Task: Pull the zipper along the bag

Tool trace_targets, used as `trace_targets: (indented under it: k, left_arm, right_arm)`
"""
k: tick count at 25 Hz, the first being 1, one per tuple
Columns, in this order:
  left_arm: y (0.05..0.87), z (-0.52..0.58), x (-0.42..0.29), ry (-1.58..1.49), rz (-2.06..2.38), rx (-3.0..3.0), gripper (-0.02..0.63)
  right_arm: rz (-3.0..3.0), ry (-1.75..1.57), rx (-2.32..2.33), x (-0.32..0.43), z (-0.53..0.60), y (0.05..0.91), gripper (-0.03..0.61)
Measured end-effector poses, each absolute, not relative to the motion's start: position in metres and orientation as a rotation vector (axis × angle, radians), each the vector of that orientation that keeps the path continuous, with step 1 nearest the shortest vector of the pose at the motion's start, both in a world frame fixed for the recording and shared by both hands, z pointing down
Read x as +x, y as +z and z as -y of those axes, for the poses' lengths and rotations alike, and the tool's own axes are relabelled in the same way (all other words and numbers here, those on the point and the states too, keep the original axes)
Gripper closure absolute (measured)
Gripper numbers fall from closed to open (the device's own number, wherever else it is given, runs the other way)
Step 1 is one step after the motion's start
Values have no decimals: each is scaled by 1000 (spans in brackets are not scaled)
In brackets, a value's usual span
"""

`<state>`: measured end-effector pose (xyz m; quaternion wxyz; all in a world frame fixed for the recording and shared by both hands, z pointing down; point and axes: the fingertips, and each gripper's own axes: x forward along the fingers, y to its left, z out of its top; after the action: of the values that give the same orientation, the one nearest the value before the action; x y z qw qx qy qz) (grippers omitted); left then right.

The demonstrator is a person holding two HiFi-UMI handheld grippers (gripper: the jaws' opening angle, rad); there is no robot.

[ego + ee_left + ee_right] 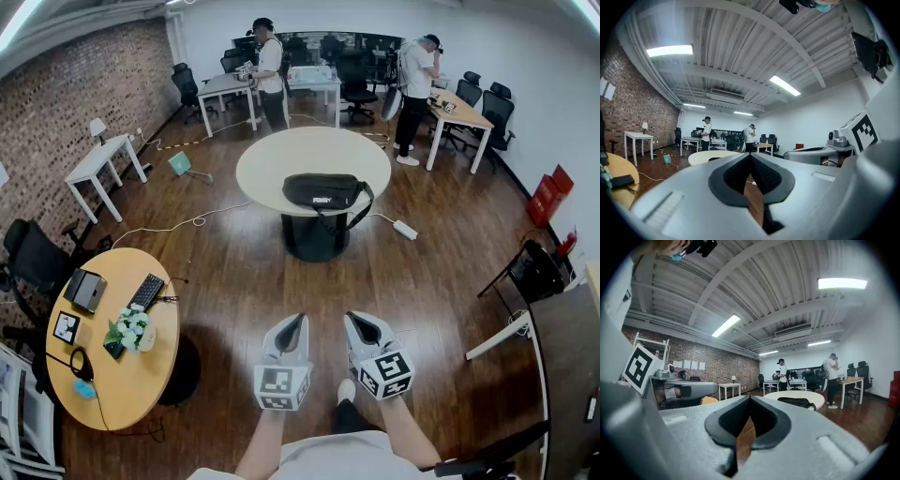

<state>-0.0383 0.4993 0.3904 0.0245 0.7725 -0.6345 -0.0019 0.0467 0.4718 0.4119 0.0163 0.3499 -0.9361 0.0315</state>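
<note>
A black bag with a strap lies on the round cream table well ahead of me; in the right gripper view the black bag shows small and far off. Both grippers hang low over the wooden floor, far short of the table. My left gripper is shut, its tips touching with nothing between them, as the left gripper view confirms. My right gripper is also shut and holds nothing, seen again in its own view.
A round wooden table with a keyboard, flowers and a laptop stands at my left. A cable and power strip lie on the floor beside the cream table. Two people stand at desks at the back. Chairs stand left and right.
</note>
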Motion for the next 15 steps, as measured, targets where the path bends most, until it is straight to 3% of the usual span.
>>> trace_targets:
  k: [8, 15]
  left_arm:
    - [366, -339, -22, -33, 2009, 2387, 597]
    - [391, -244, -7, 55, 1968, 2350, 597]
  right_arm:
    - [2964, 96, 1085, 66, -307, 389, 587]
    - [2911, 236, 1122, 93, -203, 418, 588]
